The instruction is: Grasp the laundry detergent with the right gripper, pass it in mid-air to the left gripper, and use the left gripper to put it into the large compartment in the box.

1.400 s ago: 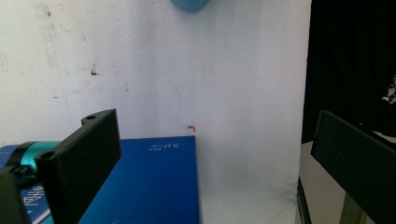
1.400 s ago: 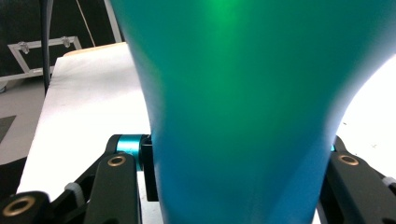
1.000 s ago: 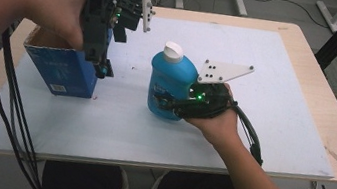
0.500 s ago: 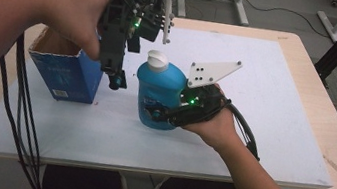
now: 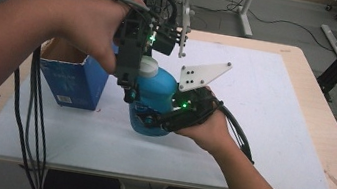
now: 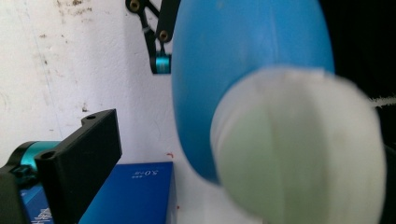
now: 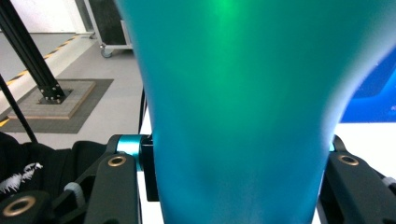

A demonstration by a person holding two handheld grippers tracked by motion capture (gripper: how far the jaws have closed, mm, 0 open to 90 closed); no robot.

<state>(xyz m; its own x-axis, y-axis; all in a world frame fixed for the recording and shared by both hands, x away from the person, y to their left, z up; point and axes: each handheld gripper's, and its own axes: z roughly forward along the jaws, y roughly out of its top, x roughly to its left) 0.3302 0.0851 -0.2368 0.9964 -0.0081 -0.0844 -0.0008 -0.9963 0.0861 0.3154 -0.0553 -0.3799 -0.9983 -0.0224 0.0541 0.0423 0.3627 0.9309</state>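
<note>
right tool (image 5: 149, 118) gripping blue bottle (image 5: 157, 98), left tool (image 5: 129, 88) at white cap (image 5: 147, 66)

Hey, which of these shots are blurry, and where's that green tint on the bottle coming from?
Left gripper view: the white cap is close and out of focus. Right gripper view: the blue bottle is soft, with a green cast near the top. High view: dim but sharp; green lights glow on the left gripper and right gripper.

My wooden table (image 5: 310, 80) carries a white sheet (image 5: 264, 119) over most of its top. Open blue box (image 5: 74, 83) stands on the sheet, left side.
</note>
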